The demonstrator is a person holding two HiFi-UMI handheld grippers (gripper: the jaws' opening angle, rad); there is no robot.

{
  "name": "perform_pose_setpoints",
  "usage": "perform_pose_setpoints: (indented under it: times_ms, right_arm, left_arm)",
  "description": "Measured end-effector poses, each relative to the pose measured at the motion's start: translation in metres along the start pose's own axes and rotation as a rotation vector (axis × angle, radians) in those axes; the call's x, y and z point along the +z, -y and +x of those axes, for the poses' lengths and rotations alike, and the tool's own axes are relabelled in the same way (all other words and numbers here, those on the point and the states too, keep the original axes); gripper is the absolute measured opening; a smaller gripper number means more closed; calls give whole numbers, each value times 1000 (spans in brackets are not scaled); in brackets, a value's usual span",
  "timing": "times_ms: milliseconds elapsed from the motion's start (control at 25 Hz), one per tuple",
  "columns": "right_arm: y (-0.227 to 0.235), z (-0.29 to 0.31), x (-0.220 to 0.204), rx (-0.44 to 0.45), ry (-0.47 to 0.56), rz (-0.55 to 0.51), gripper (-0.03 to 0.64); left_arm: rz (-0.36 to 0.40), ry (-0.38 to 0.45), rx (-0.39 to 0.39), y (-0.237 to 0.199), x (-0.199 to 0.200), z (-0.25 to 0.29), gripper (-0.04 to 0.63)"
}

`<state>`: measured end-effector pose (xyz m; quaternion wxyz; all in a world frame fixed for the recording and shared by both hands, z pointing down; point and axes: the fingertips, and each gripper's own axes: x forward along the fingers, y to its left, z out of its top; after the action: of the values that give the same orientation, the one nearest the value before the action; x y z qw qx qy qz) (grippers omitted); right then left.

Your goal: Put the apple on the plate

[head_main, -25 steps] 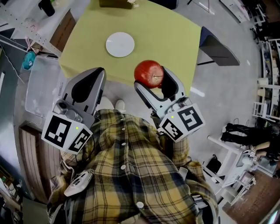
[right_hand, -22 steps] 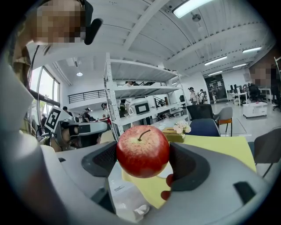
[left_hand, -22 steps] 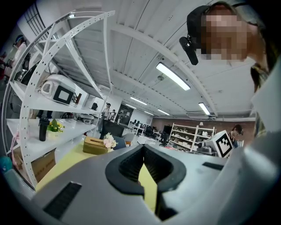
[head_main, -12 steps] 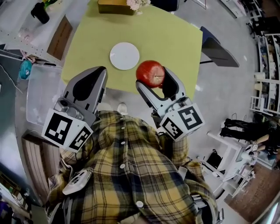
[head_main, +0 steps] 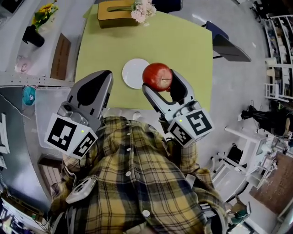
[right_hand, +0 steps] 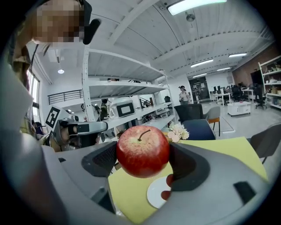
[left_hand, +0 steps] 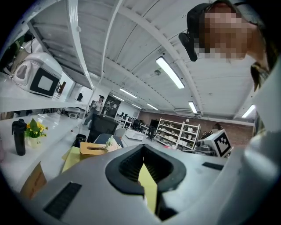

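A red apple point(head_main: 157, 77) with its stem up is held between the jaws of my right gripper point(head_main: 159, 81), which is shut on it. In the right gripper view the apple point(right_hand: 142, 150) hangs above the near edge of the yellow table point(right_hand: 210, 151), with the white plate point(right_hand: 157, 193) below and just right of it. In the head view the plate point(head_main: 132, 73) lies near the table's front edge, just left of the apple. My left gripper point(head_main: 104, 77) is held left of the plate, jaws shut and empty; the left gripper view shows the jaw tips point(left_hand: 143, 151) meeting.
At the far edge of the yellow table point(head_main: 178, 41) stand a wooden tissue box point(head_main: 114, 8) and pale flowers point(head_main: 143, 10). A dark chair point(head_main: 229, 43) stands to the right. A white counter at the left holds a black bottle point(head_main: 33, 35). A clear bin point(head_main: 48, 107) sits below it.
The person has stepped toward the table: table and plate have slid nearer in the head view. The apple now sits against the plate's right edge. Both grippers keep their grip state.
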<state>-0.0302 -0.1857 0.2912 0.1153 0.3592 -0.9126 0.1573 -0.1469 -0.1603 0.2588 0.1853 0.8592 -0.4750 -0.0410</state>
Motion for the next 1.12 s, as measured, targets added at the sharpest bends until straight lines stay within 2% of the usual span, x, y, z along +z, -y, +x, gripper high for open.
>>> perform_pose_setpoints:
  times_ms: [280,440,920,1120]
  right_arm:
    - [8,16,4,-100,9,21,365]
    - [10,19,-2,-120,-14,40,365]
    - [24,22,-18,-85,-79,41,365]
    - [33,22,-20,-66,-93,36,365]
  left_arm:
    - [-5,-59,-90,-20,-2,15,8]
    - [-13,-82,-113,-24,-4,21,8]
    - [-39,-119,-112,-9,-22,47,8]
    - [-36,-111,-86,-6,-22,56,8]
